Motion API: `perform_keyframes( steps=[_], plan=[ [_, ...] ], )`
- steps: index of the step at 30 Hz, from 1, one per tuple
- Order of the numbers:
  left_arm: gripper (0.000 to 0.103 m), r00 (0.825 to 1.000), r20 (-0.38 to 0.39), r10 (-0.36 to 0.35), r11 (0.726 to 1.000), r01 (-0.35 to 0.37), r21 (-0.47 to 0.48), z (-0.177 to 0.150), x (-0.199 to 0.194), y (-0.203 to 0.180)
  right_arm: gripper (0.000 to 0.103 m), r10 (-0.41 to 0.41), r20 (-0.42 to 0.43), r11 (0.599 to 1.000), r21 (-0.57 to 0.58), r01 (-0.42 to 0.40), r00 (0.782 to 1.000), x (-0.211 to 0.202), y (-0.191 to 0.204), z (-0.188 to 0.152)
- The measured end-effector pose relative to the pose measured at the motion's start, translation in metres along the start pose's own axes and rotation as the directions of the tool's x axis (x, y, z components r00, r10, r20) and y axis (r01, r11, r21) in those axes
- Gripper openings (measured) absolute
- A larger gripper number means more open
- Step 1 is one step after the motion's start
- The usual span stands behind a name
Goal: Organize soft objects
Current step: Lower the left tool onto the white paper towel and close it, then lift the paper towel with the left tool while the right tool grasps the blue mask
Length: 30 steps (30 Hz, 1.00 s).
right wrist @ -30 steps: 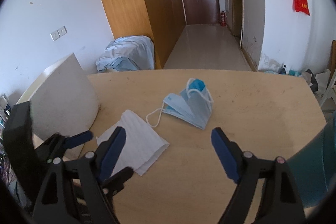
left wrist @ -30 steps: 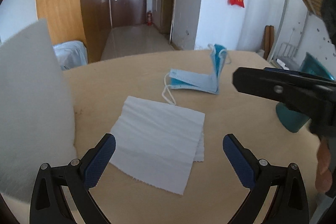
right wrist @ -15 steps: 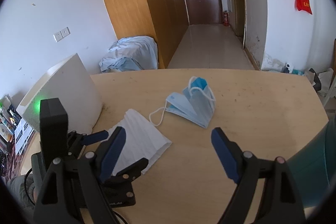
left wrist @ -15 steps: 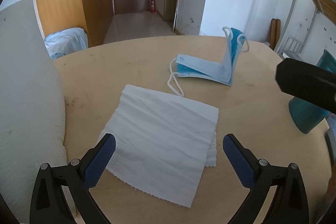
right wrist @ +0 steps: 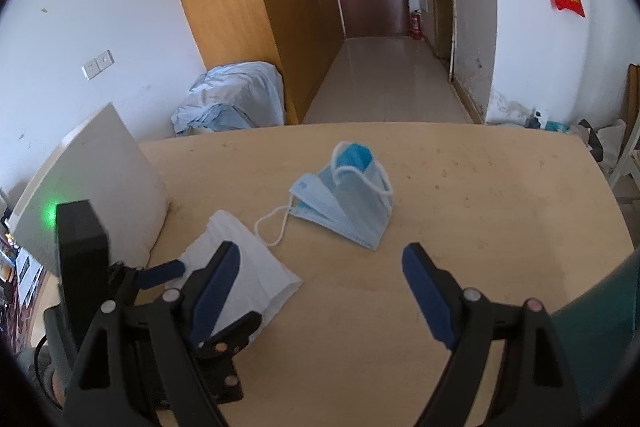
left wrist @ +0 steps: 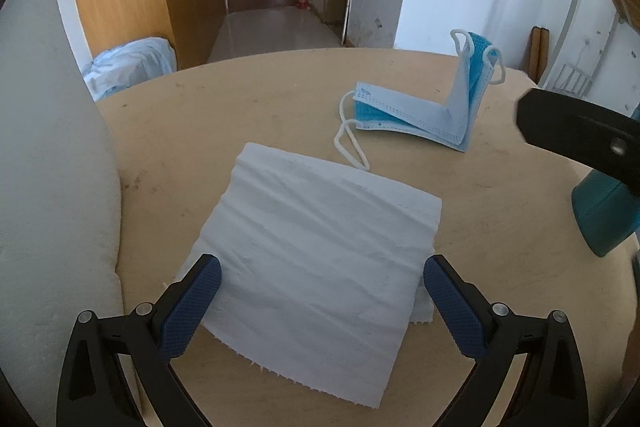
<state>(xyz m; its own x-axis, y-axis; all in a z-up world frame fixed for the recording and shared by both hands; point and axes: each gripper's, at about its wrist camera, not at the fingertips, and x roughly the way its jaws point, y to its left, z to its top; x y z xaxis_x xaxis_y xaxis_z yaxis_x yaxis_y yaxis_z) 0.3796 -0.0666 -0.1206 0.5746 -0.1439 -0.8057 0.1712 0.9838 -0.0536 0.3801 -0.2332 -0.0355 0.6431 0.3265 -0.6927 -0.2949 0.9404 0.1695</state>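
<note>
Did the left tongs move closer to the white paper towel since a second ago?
Yes. The left tongs came down and forward: their open fingers now sit on either side of the white paper towel, which lay well ahead of them on the table before.

On the table (left wrist: 260, 99) the tissue (left wrist: 316, 247) lies nearest, the mask (left wrist: 416, 115) just behind it to the right, a foam block (left wrist: 48, 167) at its left.

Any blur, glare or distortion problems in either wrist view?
Left wrist view: sharp, strong fisheye bowing of the table edge, white tissue clear. Right wrist view: sharp too, black corner vignetting, blue mask evenly lit, no glare.
</note>
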Motion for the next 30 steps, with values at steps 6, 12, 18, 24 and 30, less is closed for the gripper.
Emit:
perform_keyframes(
  steps=[6, 12, 18, 24, 30],
  plan=[
    [0.101, 1.0, -0.001, 0.029, 0.999, -0.029, 0.023, 0.0, 0.003, -0.005, 0.086, -0.043, -0.035, 0.999, 0.005, 0.043, 0.998, 0.019, -0.005, 0.001],
    [0.091, 0.999, 0.014, 0.036, 0.999, -0.036, 0.022, 0.002, 0.003, -0.004, 0.086, -0.068, -0.036, 0.998, 0.015, 0.069, 0.997, 0.023, -0.008, 0.0],
    [0.049, 0.998, 0.038, 0.04, 0.999, -0.04, 0.015, 0.004, -0.004, 0.0, 0.086, -0.076, -0.035, 0.997, 0.004, 0.076, 0.997, 0.026, -0.006, 0.001],
    [0.013, 0.999, 0.036, 0.029, 0.999, -0.031, 0.033, 0.0, -0.011, 0.0, 0.086, -0.095, -0.034, 0.995, -0.006, 0.095, 0.995, 0.031, -0.005, 0.002],
    [0.01, 0.999, 0.043, 0.017, 0.999, -0.018, 0.028, -0.004, -0.015, 0.004, 0.086, -0.112, -0.05, 0.994, 0.001, 0.112, 0.992, 0.04, -0.009, 0.003]
  ],
)
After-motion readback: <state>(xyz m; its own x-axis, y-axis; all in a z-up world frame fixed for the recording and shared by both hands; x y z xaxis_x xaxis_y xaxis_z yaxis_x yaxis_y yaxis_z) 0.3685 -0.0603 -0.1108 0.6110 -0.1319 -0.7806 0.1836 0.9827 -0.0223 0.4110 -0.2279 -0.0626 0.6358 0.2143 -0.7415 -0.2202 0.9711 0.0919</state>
